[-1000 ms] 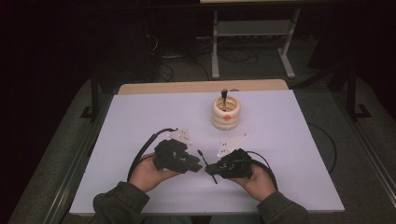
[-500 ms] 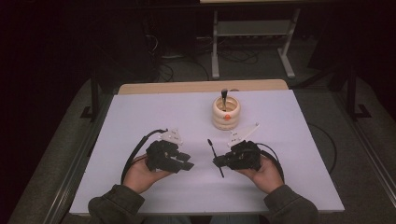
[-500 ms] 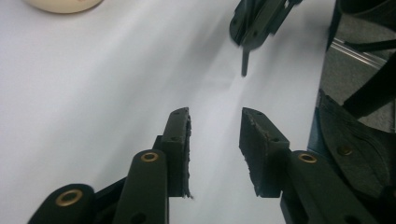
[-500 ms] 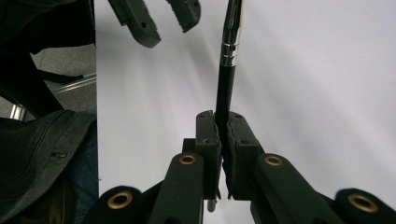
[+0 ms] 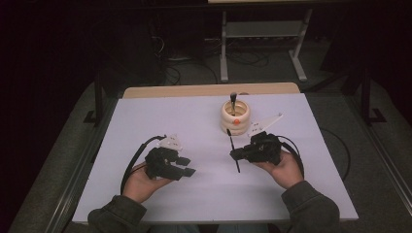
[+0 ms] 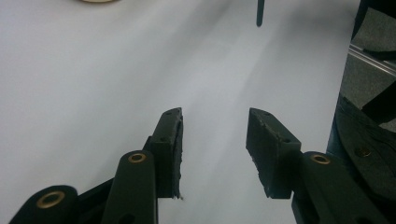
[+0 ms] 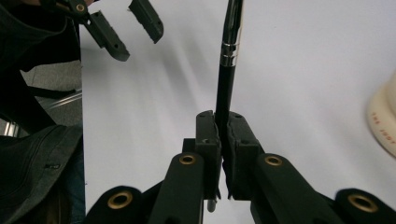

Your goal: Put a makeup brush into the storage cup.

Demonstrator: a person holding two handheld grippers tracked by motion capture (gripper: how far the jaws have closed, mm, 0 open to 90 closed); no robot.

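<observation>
My right gripper [image 5: 234, 154] is shut on a black pen [image 5: 230, 139], which crosses its jaws and sticks out on both sides. In the right gripper view the pen [image 7: 231, 42] runs straight up from between the closed pads of that gripper [image 7: 222, 122]. My left gripper [image 5: 187, 166] lies to the left on the white table [image 5: 145, 121]. Its jaws have just been opening and hold nothing [image 6: 215, 135]. A cream ringed holder [image 5: 234, 116] with an orange spot stands behind the right gripper, with another dark pen [image 5: 233, 101] upright in it.
The table's wooden back edge [image 5: 209, 90] runs behind the holder. Beyond it stand a grey metal frame [image 5: 262, 34] and cables on the dark floor. A metal rail [image 5: 82, 165] runs along the table's left side.
The two grippers were close together at the pen. The right one has carried the pen to the right and toward the holder. The left one has drawn back to the left with wider jaws.
</observation>
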